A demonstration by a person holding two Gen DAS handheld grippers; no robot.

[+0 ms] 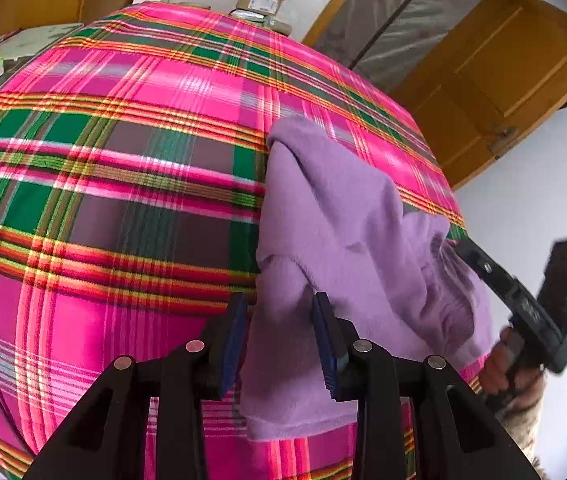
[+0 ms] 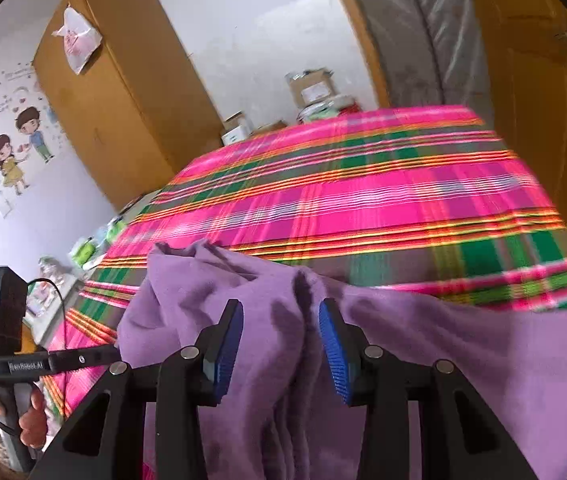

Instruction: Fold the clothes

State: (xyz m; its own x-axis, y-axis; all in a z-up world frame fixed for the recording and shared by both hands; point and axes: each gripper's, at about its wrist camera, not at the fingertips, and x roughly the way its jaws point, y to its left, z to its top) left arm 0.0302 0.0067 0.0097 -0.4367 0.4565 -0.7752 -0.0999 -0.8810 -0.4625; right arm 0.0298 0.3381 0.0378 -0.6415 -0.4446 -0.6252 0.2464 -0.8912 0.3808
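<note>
Our left tool has its jaws apart around a fold of the purple garment, pads not visibly pressing; our right tool stands parted over bunched cloth. The garment lies rumpled on the plaid bed (near its edge), so it could slide off. The left tool's handle reads, blurrily, "GenRobot.AI".
</note>
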